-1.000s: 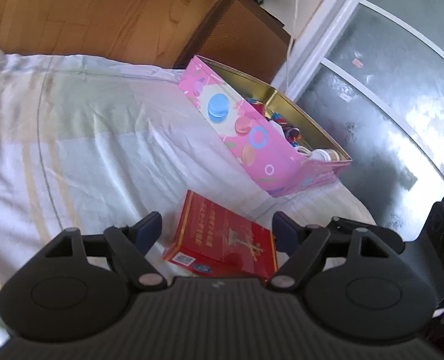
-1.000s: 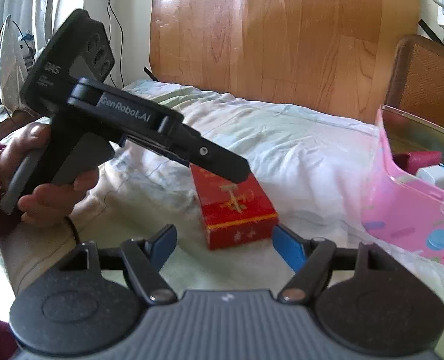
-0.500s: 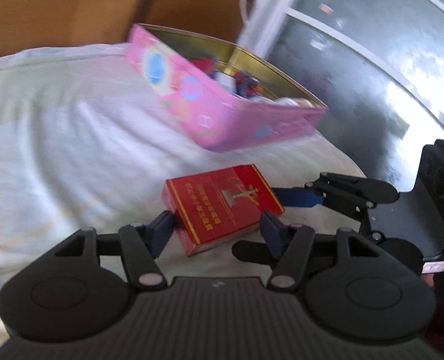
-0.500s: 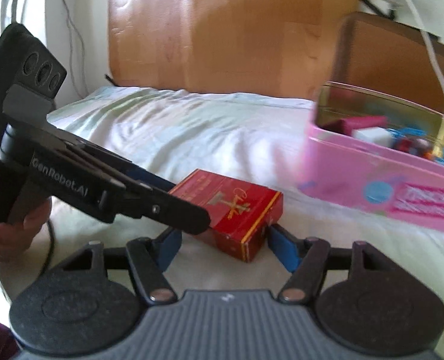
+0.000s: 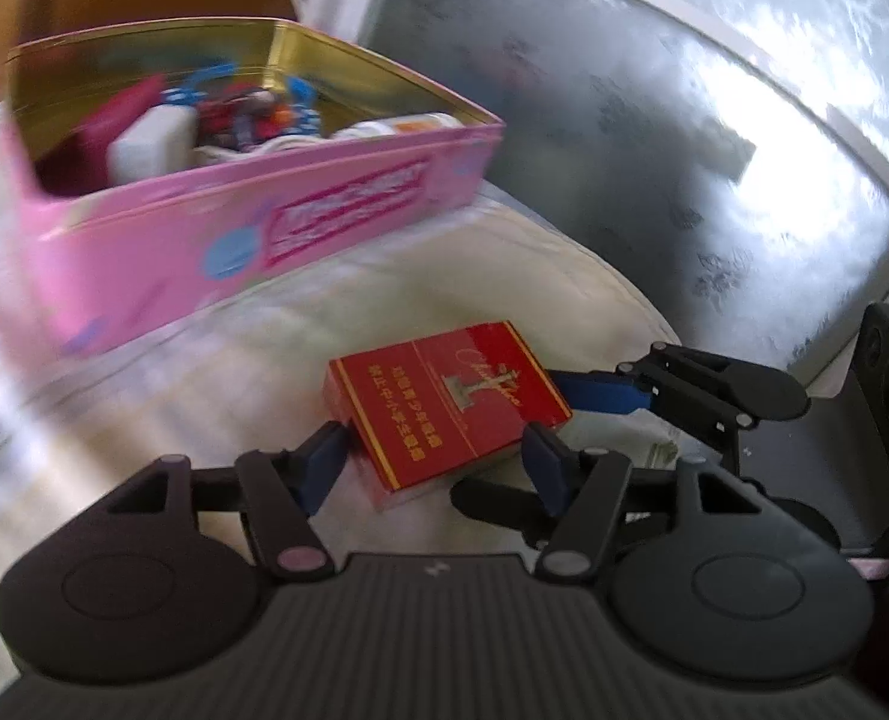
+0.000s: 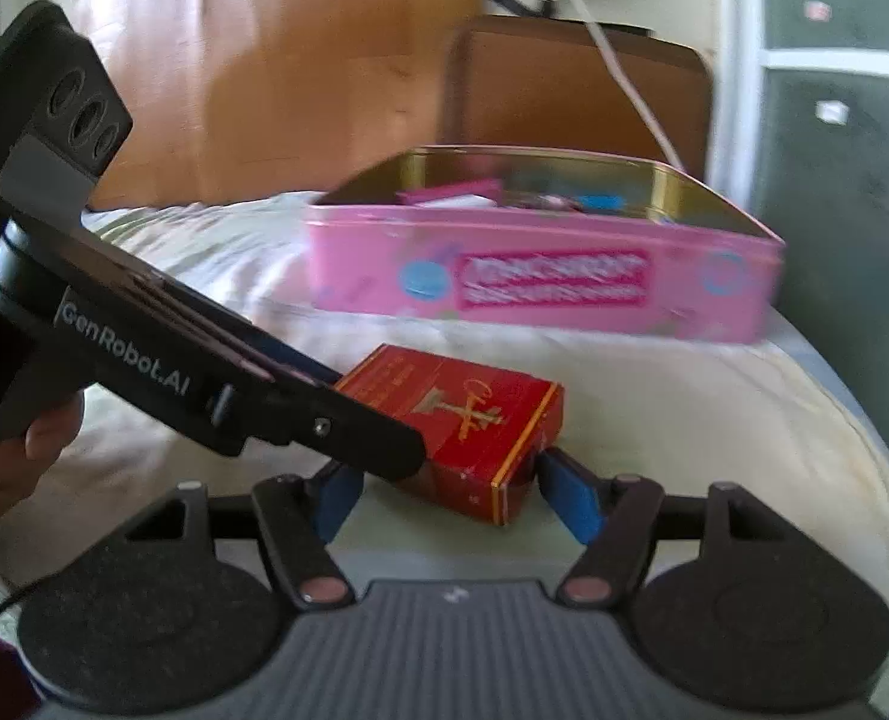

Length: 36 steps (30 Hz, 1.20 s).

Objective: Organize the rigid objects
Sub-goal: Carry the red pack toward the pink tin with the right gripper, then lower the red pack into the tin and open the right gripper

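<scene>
On the bed (image 5: 162, 420), near the tin (image 5: 252, 240) but apart from it: the box (image 5: 444, 402), red, printed face up. Around it from the near side, the left gripper (image 5: 432, 450), jaws partly open, just narrowed and then eased back a touch. Blue pads (image 5: 324, 462) touching the box at its left corner and its near right edge, so gripped across, as far as can be seen. From the other side, the right gripper (image 6: 450, 492), jaws likewise partly open, one pad (image 6: 567, 501) just beside the box's short end, the other hidden behind the left gripper's finger; cannot tell whether pressed or merely close. In the pink tin, a jumble of small blue, red and white things, too blurred to name. At the left edge of the right view, a hand (image 6: 18, 456) on the left gripper's handle
</scene>
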Each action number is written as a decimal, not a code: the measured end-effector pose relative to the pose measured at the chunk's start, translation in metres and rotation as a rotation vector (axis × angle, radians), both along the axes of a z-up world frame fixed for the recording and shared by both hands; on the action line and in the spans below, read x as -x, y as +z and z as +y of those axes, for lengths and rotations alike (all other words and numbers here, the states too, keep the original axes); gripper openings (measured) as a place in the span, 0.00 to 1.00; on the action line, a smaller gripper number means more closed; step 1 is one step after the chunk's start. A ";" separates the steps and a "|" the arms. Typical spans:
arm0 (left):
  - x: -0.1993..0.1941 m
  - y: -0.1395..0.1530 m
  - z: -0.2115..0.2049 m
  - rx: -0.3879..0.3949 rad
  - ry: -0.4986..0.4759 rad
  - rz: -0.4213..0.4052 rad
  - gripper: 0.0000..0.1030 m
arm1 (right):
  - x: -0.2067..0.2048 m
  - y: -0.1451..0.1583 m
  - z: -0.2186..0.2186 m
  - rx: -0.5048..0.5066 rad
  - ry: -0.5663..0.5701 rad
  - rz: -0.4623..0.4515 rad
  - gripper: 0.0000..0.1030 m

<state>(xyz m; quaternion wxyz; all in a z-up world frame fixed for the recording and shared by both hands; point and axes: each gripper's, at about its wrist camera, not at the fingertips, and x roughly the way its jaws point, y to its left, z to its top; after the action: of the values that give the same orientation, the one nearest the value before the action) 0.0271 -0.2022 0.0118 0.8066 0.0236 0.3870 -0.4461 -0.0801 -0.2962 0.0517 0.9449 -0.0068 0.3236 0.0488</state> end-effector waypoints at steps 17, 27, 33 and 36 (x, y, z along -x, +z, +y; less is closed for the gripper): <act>-0.024 0.017 0.000 0.049 0.064 0.076 0.71 | 0.017 -0.007 -0.035 -0.025 -0.013 -0.075 0.73; -0.023 0.003 -0.021 0.018 0.002 0.096 0.62 | 0.016 -0.009 -0.042 -0.035 -0.008 -0.097 0.70; -0.020 0.000 -0.025 0.038 -0.002 0.093 0.64 | 0.012 -0.017 -0.043 -0.045 0.006 -0.084 0.66; -0.020 0.004 -0.026 0.047 0.008 0.075 0.63 | 0.014 -0.015 -0.044 -0.032 0.005 -0.117 0.62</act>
<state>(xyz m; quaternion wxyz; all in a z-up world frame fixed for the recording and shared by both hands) 0.0467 -0.2278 0.0162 0.7937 -0.0133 0.4064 -0.4525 -0.0937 -0.3398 0.0369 0.9620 0.0046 0.2671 0.0560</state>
